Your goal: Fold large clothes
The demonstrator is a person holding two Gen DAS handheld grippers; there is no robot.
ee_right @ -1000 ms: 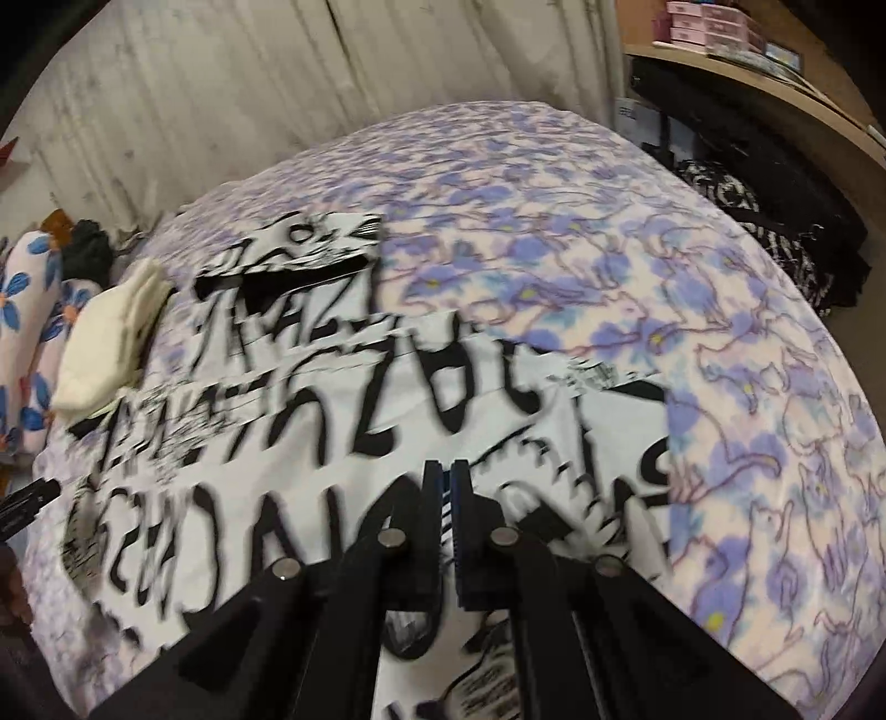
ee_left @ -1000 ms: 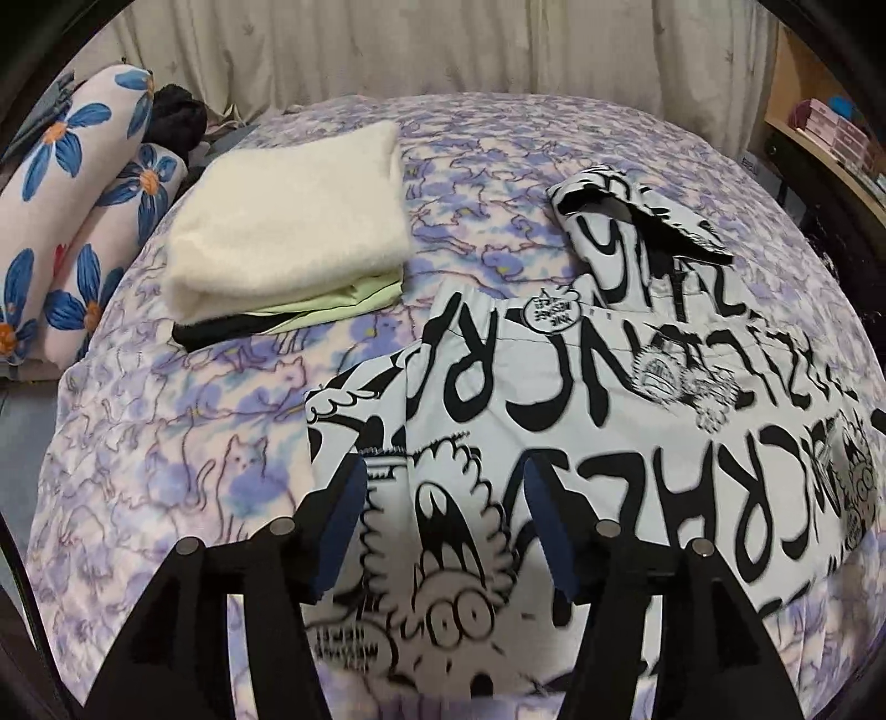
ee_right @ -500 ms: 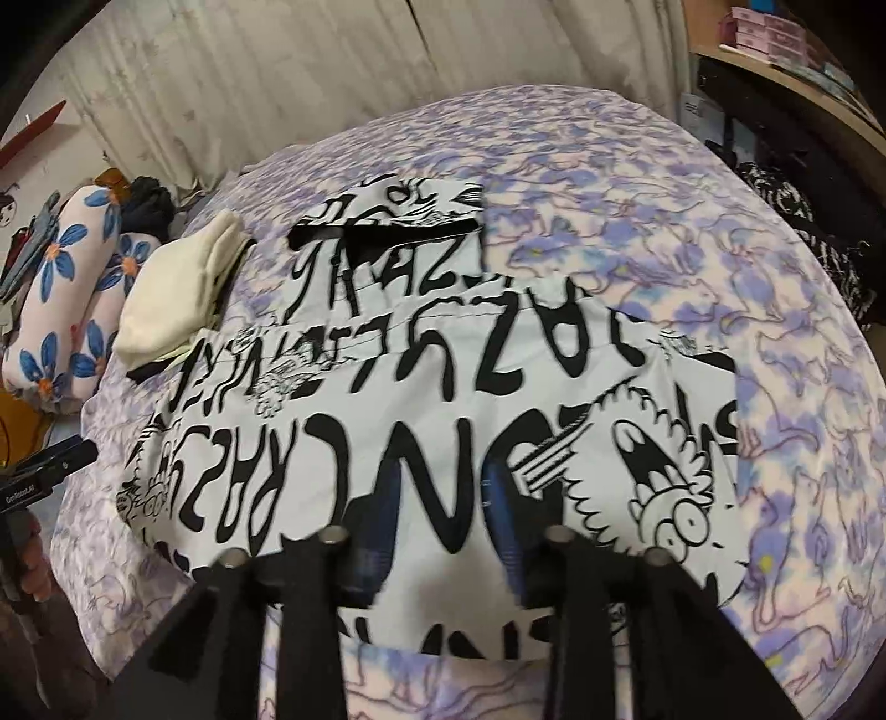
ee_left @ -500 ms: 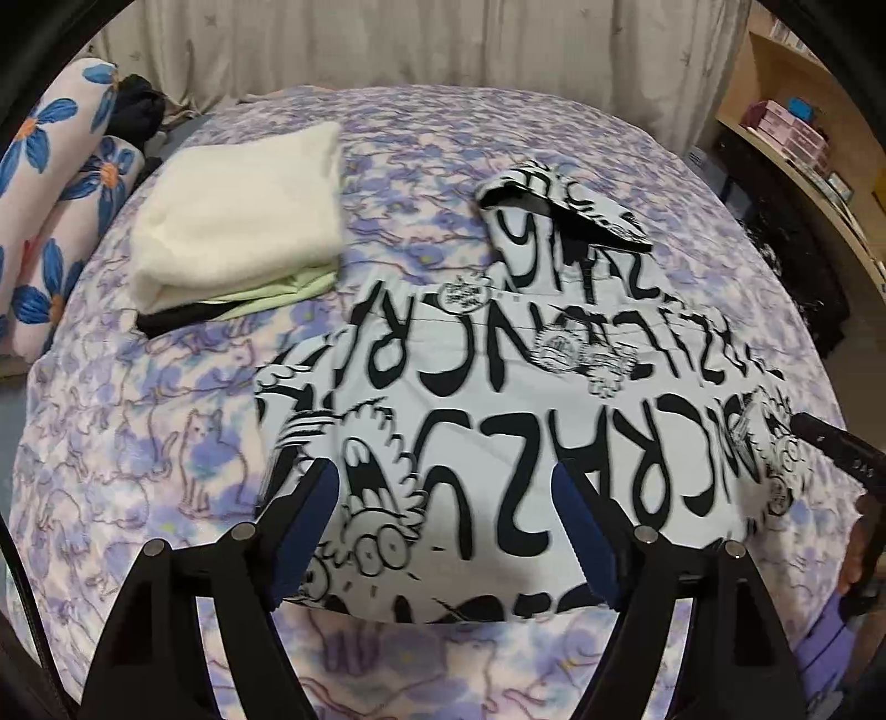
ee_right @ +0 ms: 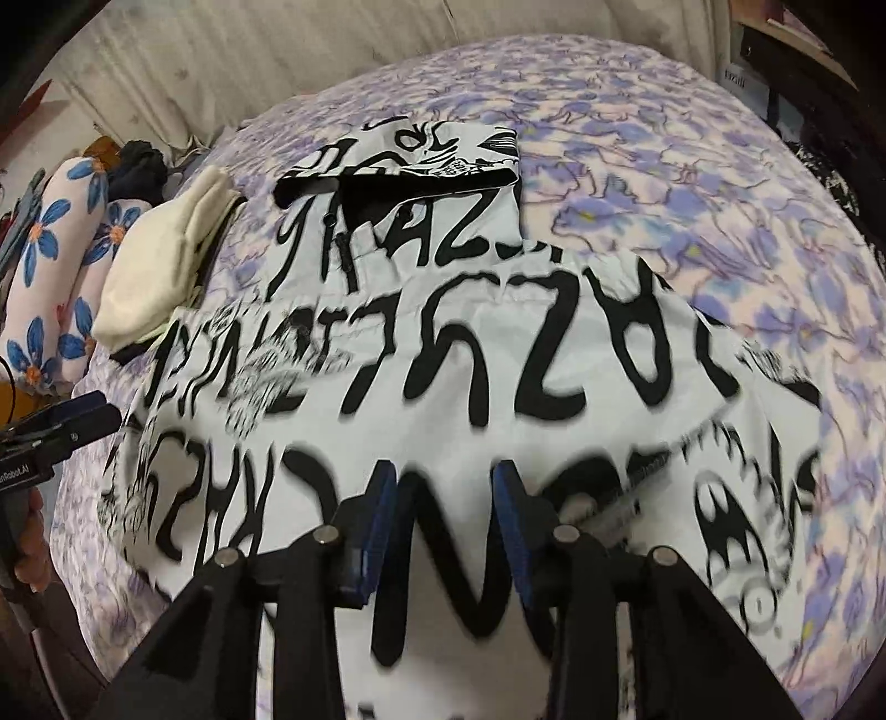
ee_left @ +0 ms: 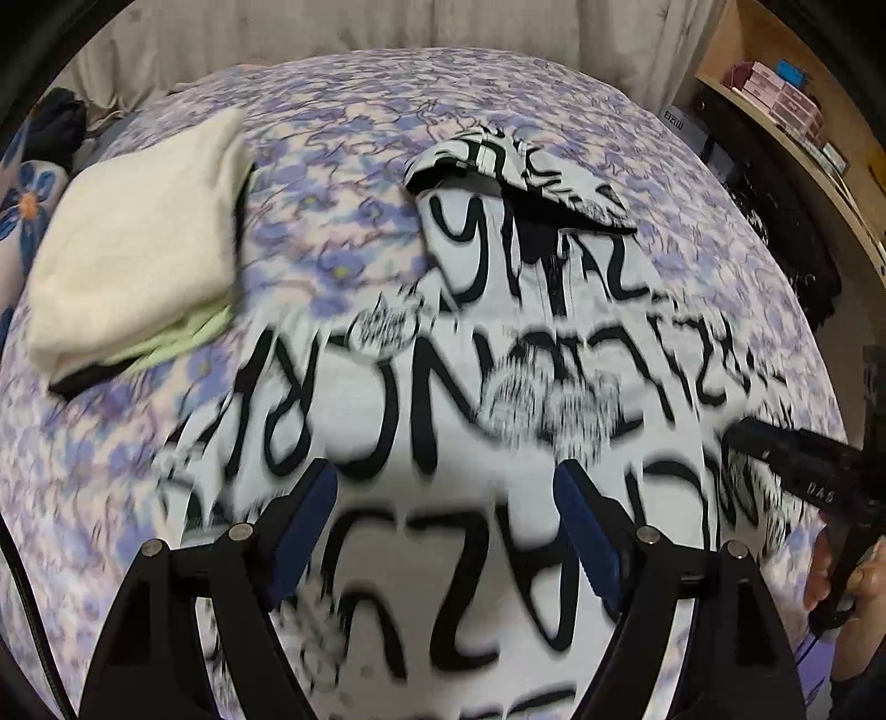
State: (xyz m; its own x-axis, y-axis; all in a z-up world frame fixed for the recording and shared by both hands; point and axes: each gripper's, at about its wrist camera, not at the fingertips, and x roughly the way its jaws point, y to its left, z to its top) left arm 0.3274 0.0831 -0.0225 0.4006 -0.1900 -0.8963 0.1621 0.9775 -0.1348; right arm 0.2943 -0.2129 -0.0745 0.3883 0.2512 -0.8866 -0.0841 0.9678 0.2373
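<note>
A white hooded garment [ee_left: 498, 399] [ee_right: 443, 399] printed with black letters and cartoon faces lies spread on the bed, its hood [ee_left: 515, 177] [ee_right: 410, 160] at the far end. My left gripper [ee_left: 446, 487] hangs above the garment's near part, jaws wide apart with nothing between the blue pads. In the right wrist view my right gripper [ee_right: 443, 487] hovers over the near hem, jaws partly apart and holding nothing. Each gripper also shows at the edge of the other view: the right gripper [ee_left: 803, 465] at the right, the left gripper [ee_right: 61, 426] at the left. Both views are blurred.
A stack of folded clothes [ee_left: 138, 243] [ee_right: 166, 266], cream on top, sits on the purple-patterned bedspread [ee_left: 354, 111] left of the garment. Blue-flowered pillows [ee_right: 61, 260] lie further left. A curtain [ee_right: 277, 50] hangs behind the bed, and a wooden shelf [ee_left: 786, 105] with boxes stands at the right.
Both grippers let go of the garment's near hem and pulled back; the right one went from shut to partly open, the left one widened. Both views have shifted sideways over the garment.
</note>
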